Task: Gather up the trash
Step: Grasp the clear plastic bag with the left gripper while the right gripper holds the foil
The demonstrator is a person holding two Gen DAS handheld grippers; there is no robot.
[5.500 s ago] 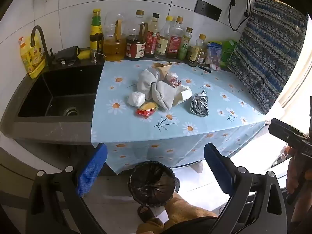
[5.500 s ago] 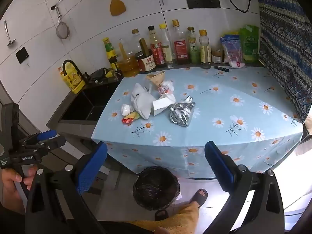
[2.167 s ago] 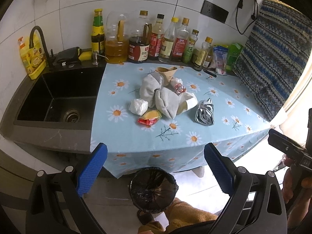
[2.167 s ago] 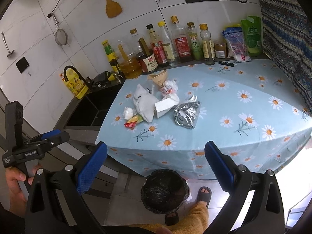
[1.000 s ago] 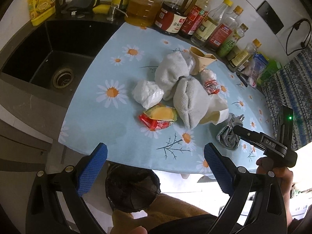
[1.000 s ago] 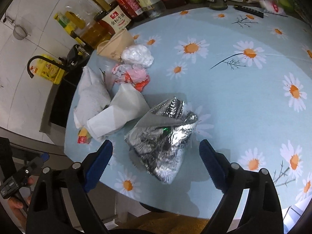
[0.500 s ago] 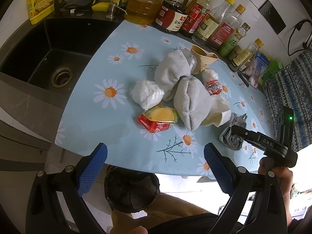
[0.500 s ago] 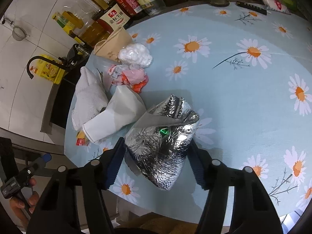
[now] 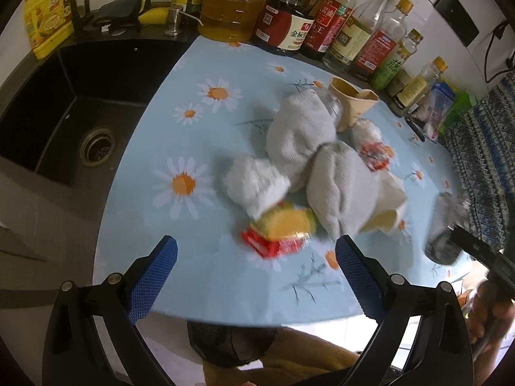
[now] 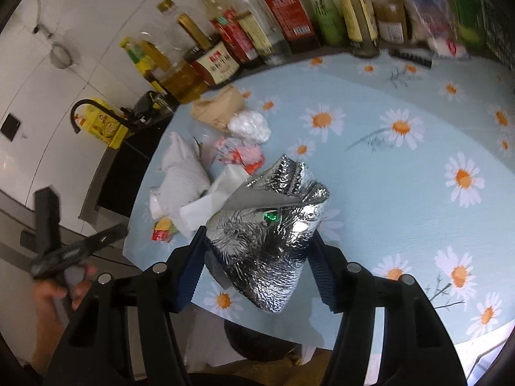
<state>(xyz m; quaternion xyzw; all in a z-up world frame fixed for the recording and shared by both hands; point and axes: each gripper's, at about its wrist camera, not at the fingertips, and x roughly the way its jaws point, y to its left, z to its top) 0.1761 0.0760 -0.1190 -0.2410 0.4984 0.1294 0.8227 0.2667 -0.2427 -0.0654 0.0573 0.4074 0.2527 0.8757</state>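
Note:
A pile of trash lies on the daisy tablecloth [image 9: 199,212]. My right gripper [image 10: 260,267] is shut on a crumpled silver foil bag [image 10: 270,234], held just above the cloth near its front edge; the bag also shows blurred at the right in the left wrist view [image 9: 447,231]. My left gripper [image 9: 254,273] is open and empty, just in front of a red and yellow snack wrapper [image 9: 280,231]. Behind the wrapper lie a white tissue wad [image 9: 254,186], two grey cloth bundles [image 9: 302,135], a white paper bag [image 9: 389,206] and a brown paper cup [image 9: 351,99].
A black-lined trash bin [image 9: 231,341] stands on the floor below the table's front edge. A black sink [image 9: 64,106] is to the left. Several oil and sauce bottles [image 9: 322,25] line the back wall. A patterned cloth [image 9: 482,160] hangs at the right.
My right gripper has closed on the foil bag and begun to lift it. My left gripper has moved closer to the snack wrapper.

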